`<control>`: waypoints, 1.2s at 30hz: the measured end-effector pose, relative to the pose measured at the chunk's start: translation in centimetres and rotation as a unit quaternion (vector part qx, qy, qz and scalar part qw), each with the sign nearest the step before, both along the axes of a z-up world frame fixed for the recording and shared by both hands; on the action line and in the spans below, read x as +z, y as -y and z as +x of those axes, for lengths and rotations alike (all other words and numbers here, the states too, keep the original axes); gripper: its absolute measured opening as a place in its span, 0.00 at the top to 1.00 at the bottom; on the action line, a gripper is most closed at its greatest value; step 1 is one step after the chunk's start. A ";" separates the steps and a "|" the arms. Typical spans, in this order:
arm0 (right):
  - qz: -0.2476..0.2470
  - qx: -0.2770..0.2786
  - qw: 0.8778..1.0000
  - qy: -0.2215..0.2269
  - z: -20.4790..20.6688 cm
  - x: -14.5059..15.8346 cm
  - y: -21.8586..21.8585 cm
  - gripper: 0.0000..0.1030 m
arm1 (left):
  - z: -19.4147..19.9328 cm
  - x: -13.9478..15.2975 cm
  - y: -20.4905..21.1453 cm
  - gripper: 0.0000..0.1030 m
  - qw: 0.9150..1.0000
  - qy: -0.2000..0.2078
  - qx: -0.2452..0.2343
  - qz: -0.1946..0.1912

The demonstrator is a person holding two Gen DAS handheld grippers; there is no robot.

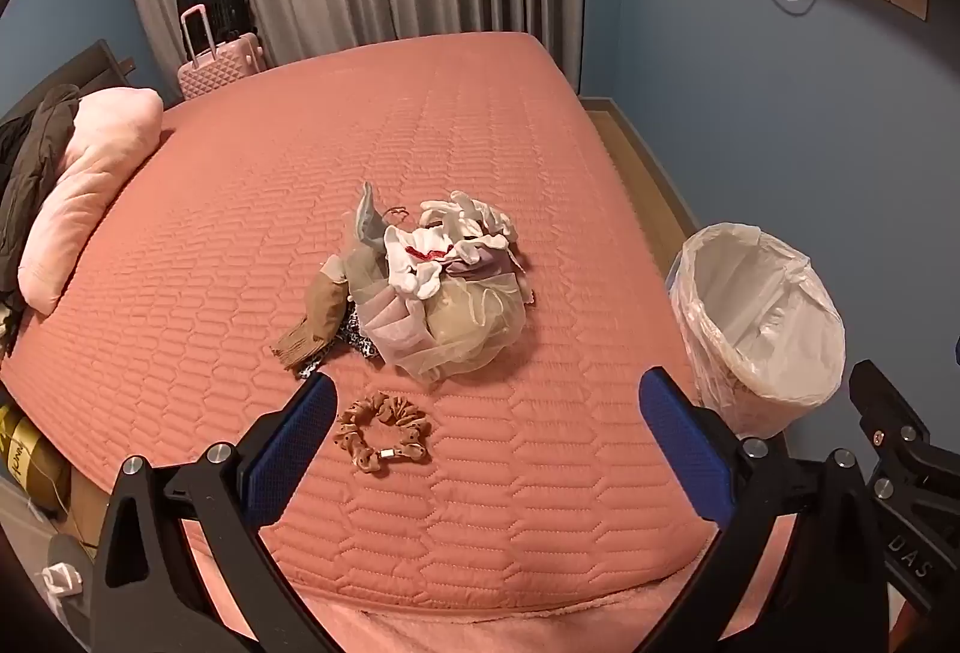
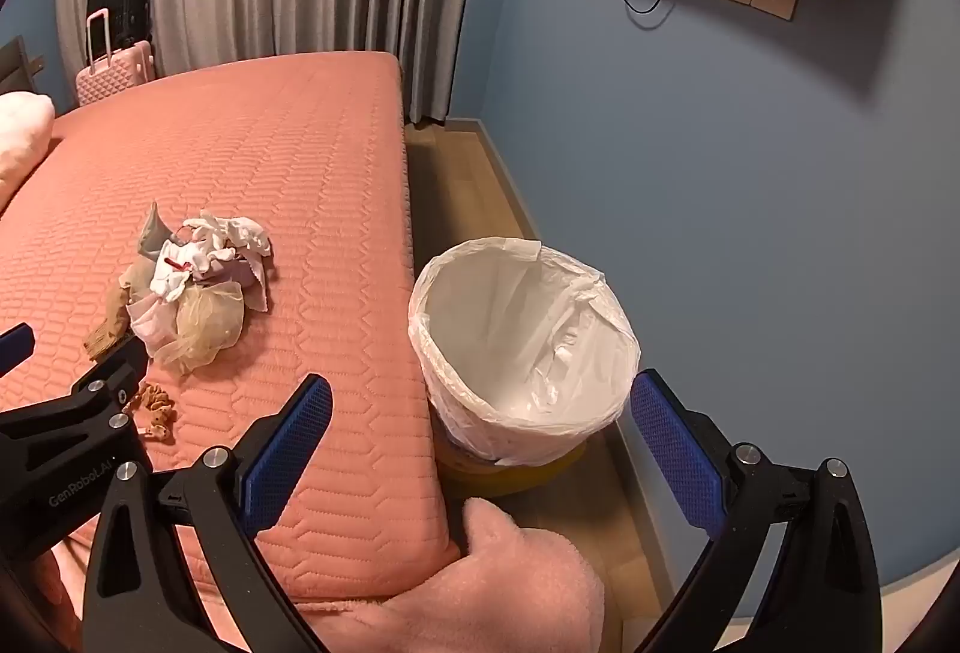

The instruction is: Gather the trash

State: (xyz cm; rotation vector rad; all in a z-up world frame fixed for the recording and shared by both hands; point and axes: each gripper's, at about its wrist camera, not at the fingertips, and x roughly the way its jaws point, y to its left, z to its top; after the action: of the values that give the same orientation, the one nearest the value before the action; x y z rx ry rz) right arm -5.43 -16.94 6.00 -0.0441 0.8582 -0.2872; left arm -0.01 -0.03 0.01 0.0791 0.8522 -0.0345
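- Left gripper: fingers spread wide, holding nothing, at the bottom of the left wrist view above the salmon-pink quilted bed.
- Right gripper: fingers spread wide, empty, at the bottom of the right wrist view over the bed edge and the bin.
- Heap of crumpled white, beige and brown cloth and paper scraps: centre of the left view, lying on the bed.
- Brown fabric scrunchie: just below the heap, between the left fingers in the picture.
- Round waste bin lined with a white plastic bag: on the wooden floor beside the bed, centre of the right view.
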 end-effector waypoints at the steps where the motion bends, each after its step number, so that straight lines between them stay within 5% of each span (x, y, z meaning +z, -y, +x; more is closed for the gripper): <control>1: -0.001 0.000 1.000 0.002 0.0 0.0 0.0 0.06 | 0.0 0.0 0.0 0.06 1.000 0.001 0.000 0.002; 36: 0.005 -0.001 1.000 0.005 -0.2 0.8 0.3 0.06 | -0.7 1.2 0.5 0.06 1.000 0.028 -0.013 0.000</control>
State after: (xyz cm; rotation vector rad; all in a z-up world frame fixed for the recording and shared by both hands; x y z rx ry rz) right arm -5.63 -17.20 6.81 -0.0318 0.8492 -0.2847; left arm -0.76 -0.49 1.19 0.0899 0.7957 -0.0565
